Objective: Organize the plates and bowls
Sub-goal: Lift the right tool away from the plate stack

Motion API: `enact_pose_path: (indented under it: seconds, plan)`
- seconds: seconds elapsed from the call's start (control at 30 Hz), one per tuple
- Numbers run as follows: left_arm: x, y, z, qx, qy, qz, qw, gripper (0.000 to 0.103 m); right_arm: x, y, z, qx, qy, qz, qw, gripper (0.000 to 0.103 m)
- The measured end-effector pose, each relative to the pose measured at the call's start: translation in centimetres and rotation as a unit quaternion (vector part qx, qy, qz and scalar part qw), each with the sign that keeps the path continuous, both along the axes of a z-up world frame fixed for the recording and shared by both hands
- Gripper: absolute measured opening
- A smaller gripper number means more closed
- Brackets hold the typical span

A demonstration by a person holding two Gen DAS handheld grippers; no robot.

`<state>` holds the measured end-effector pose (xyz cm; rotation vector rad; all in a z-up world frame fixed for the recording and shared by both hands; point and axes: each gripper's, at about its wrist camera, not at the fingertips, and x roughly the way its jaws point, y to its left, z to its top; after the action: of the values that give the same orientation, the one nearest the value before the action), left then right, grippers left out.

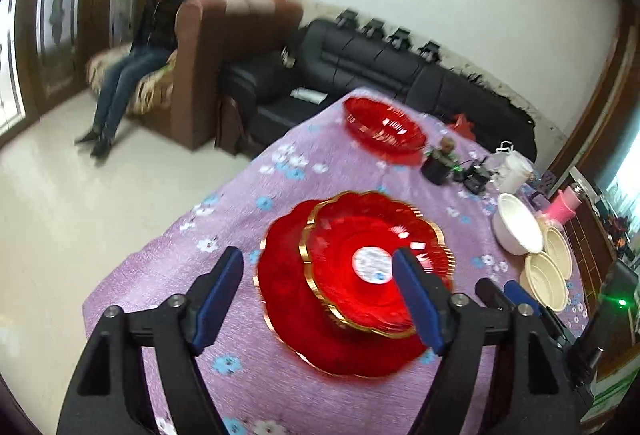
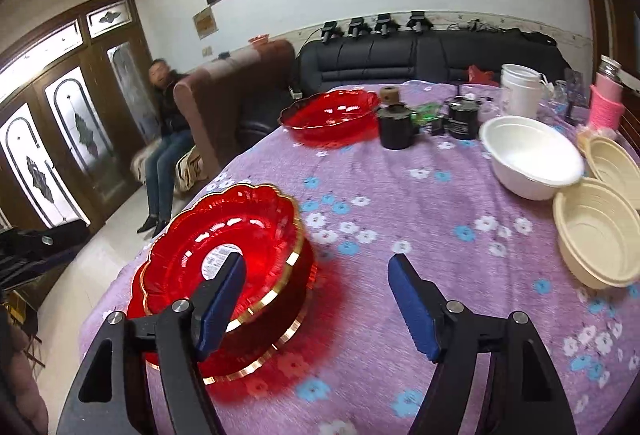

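Both claws, left [image 1: 318,295] and right [image 2: 316,299], gape empty above the stacked red plates [image 1: 360,275] at lower centre. Plates look done; next likely the bowls [image 2: 596,231] at right, needing a rim grip

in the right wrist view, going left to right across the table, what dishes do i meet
stacked red plates → red bowl → white bowl → two cream bowls, at the right edge

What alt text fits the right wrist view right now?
Open right gripper hovers over a purple floral tablecloth, nothing between its blue pads, beside two stacked red gold-rimmed scalloped plates. Farther off: a red glass bowl, a white bowl and cream bowls.
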<state>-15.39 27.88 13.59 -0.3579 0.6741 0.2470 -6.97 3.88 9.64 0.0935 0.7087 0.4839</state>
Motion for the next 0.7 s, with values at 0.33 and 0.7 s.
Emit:
enact_pose_path:
  seconds: [0.33,0.7]
  plan:
    - [0.6,-12.0,0.5,0.011,-0.003,-0.152,0.9884,0.078,-2.0,-10.1,0.5,-0.028,-0.026,-0.052,0.998,0.081]
    - [3.3,-19.7,-3.5,0.023,0.049,-0.224,0.9731,0.078,1.2,-29.2,1.1,0.04,0.02,-0.243,0.969,0.082]
